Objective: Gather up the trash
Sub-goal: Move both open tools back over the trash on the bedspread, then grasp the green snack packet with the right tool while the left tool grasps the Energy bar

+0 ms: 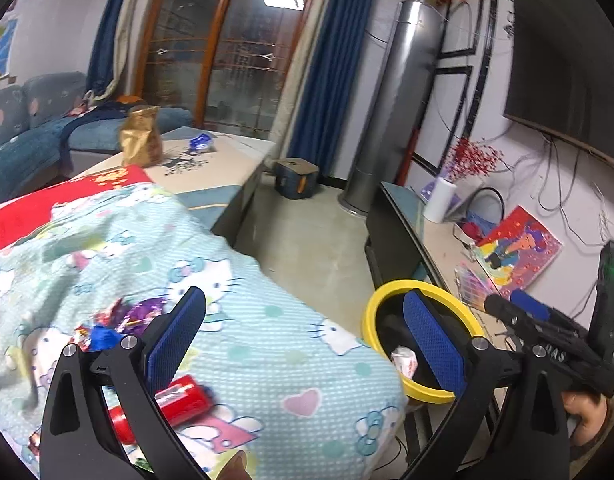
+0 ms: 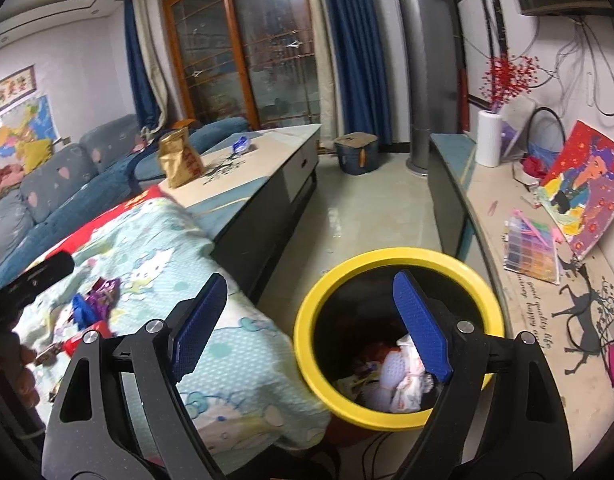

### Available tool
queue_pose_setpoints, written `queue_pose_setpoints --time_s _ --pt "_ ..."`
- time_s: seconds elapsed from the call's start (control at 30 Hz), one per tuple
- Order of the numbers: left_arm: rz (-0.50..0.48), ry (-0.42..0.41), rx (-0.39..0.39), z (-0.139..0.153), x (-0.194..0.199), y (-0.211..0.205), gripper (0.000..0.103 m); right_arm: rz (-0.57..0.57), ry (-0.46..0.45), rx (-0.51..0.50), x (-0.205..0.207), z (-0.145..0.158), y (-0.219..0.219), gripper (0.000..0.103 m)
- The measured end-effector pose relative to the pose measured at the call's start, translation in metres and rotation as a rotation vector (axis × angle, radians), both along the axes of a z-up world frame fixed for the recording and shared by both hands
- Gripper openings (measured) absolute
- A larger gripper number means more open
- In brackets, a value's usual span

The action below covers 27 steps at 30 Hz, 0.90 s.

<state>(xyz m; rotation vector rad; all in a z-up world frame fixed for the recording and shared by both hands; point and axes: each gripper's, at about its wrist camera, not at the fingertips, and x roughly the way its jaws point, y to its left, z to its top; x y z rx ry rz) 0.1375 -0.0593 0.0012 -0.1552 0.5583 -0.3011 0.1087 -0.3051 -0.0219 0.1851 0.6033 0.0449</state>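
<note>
A yellow-rimmed black trash bin [image 2: 387, 264] stands on the floor beside the cloth-covered table, with crumpled wrappers [image 2: 403, 376] inside. It also shows in the left wrist view [image 1: 387, 292]. Loose trash lies on the Hello Kitty cloth [image 1: 267, 320]: a red can-like package [image 1: 183, 400] and purple and blue wrappers [image 1: 123, 320], also seen in the right wrist view [image 2: 99, 300]. My left gripper [image 1: 303, 340] is open and empty above the cloth's edge. My right gripper [image 2: 311, 328] is open and empty, its right finger over the bin.
A gold snack bag [image 2: 179, 160] and a blue wrapper [image 2: 241, 145] sit on the coffee table [image 2: 267, 184]. A TV bench [image 2: 527, 300] with a painting and paper roll runs along the right. A sofa [image 2: 47, 200] is left. A box [image 2: 357, 152] stands on the floor.
</note>
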Motion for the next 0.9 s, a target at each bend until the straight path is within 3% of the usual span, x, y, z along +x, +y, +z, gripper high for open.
queue_pose_setpoints --time_s 0.9 --pt "0.242 0.008 -0.027 -0.009 -0.034 0.126 0.096 0.376 0.068 0.005 -0.011 -0.011 0.142 0.077"
